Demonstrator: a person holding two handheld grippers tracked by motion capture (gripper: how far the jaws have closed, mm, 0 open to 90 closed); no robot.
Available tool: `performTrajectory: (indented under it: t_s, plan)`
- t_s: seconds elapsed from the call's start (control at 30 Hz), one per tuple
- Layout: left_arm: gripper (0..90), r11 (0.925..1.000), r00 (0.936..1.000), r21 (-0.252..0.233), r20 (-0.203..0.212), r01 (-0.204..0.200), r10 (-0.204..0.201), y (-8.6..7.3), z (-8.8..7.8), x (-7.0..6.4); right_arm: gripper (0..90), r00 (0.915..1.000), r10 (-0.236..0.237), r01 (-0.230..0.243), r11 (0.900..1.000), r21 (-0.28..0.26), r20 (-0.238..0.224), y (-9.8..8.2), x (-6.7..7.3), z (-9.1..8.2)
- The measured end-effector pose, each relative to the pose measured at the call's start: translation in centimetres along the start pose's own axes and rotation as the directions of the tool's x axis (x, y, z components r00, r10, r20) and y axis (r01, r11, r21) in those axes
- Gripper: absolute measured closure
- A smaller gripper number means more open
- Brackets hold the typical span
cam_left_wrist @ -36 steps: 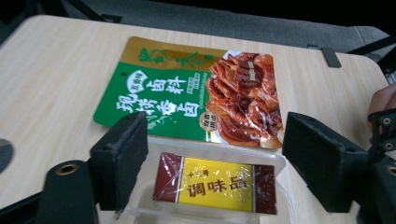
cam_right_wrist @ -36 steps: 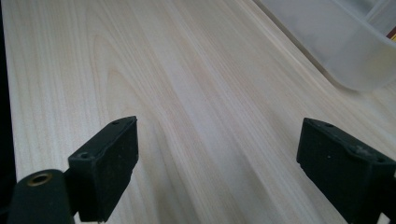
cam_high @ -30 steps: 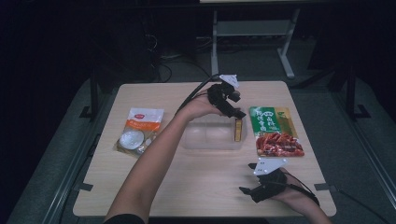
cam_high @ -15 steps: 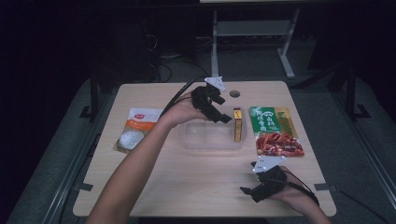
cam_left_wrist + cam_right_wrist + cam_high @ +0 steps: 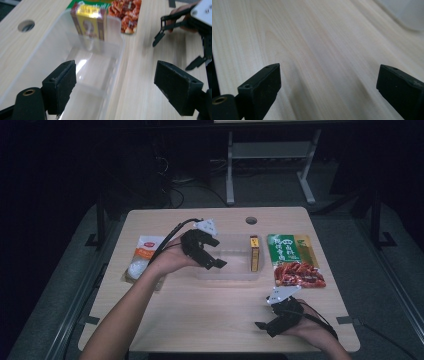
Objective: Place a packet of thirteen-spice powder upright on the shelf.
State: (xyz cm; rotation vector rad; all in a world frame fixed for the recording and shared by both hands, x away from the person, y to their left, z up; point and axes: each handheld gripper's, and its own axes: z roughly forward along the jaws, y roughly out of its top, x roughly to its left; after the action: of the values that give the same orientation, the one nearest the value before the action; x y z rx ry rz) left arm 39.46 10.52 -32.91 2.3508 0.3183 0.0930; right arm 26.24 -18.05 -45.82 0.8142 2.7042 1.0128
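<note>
I have the left gripper (image 5: 212,261) hovering over the left end of the clear rectangular plastic container (image 5: 231,272), its jaws spread wide with nothing between them. In the left gripper view one pad (image 5: 63,81) hangs above the container's hollow and the other pad (image 5: 175,86) above bare wood on its near side, so the near wall runs between the two.

The container lies at the middle of the light wooden table (image 5: 200,320), long axis left to right. A slim yellow and brown carton (image 5: 254,254) stands on edge in its right end, well apart from my left gripper, straight ahead along the tub.

To the left lies a white pouch with an orange label (image 5: 142,260). I judge it the likely next pick, and my left gripper is far nearer to it than the other. A green and red snack packet (image 5: 294,262) lies just right of the container.

My right gripper (image 5: 272,320) rests low at the near right, jaws released, with only bare wood between them in the right gripper view.
</note>
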Motion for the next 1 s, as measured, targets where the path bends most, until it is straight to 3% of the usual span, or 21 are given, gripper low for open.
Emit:
performTrajectory:
  t_s: [0.13, 0.27, 0.37, 0.43, 0.67, 0.83, 1.0]
  plan:
    - [17.5, 0.9998, 0.9997, 0.002, -0.014, 0.021, -0.021, -2.0, -0.6, -0.9, 5.1, 0.9996, 0.026, -0.026, 1.0, 0.01, -0.01, 0.0, -0.3, 0.0]
    - [17.7, 0.9996, 0.9993, -0.002, -0.027, 0.027, -0.027, -4.0, -1.3, -1.9, 4.3, 0.9997, 0.022, -0.023, 1.0, 0.006, 0.007, 0.1, -0.2, -0.2]
    - [17.8, 0.9985, 0.9977, -0.011, -0.04, 0.054, -0.054, -5.7, -1.9, -2.5, 4.4, 0.9995, 0.022, -0.022, 1.0, 0.005, 0.021, 0.2, -0.2, -0.4]
    - [18.0, 0.998, 0.9967, -0.013, -0.05, 0.062, -0.063, -6.8, -2.1, -2.9, 4.8, 0.9985, 0.043, -0.043, 0.999, -0.004, 0.034, 0.2, -0.4, -0.5]
    - [18.0, 0.9965, 0.9922, 0.012, -0.094, 0.083, -0.081, -10.8, -2.3, -4.6, 6.2, 0.9965, 0.055, -0.055, 0.998, 0.001, 0.064, 0.1, -0.8, -1.0]
    - [17.9, 0.9938, 0.9888, 0.035, -0.11, 0.105, -0.101, -13.2, -2.2, -5.4, 6.5, 0.9956, 0.062, -0.063, 0.998, 0.011, 0.07, 0.1, -1.1, -1.1]
    - [18.0, 0.9892, 0.98, 0.006, -0.137, 0.147, -0.145, -15.6, -2.6, -6.3, 6.7, 0.9948, 0.063, -0.064, 0.998, 0.007, 0.08, 0.2, -1.6, -1.2]
